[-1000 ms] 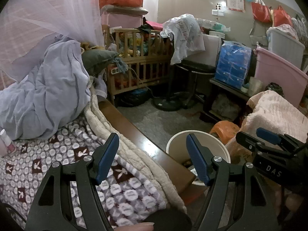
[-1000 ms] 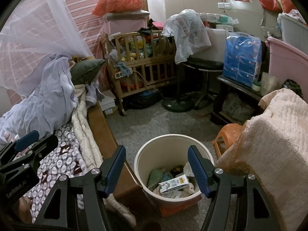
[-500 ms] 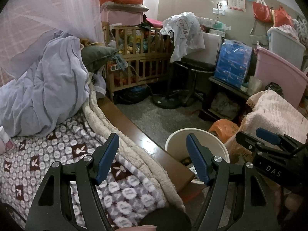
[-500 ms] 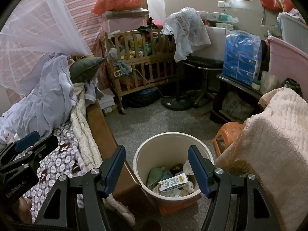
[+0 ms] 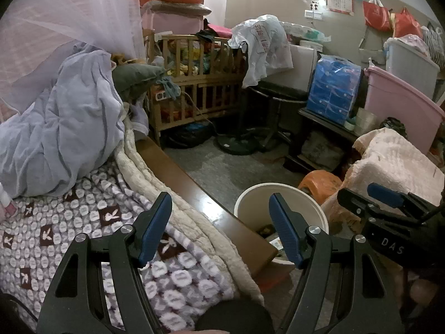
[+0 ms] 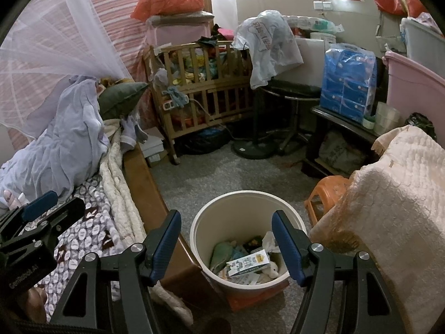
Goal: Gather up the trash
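A cream round trash bin stands on the grey floor beside the bed; it also shows in the left wrist view. It holds a milk carton, crumpled paper and other trash. My right gripper is open and empty above the bin. My left gripper is open and empty over the bed edge, left of the bin. Each gripper shows in the other's view: the right one in the left wrist view, the left one in the right wrist view.
A bed with a patterned purple blanket and lilac sheet fills the left. A wooden crib, fan stand, orange stool, cream-covered furniture and pink tub ring the floor.
Both grippers stay open and empty. The left view has shifted slightly, showing more bed blanket. The right gripper has barely moved.
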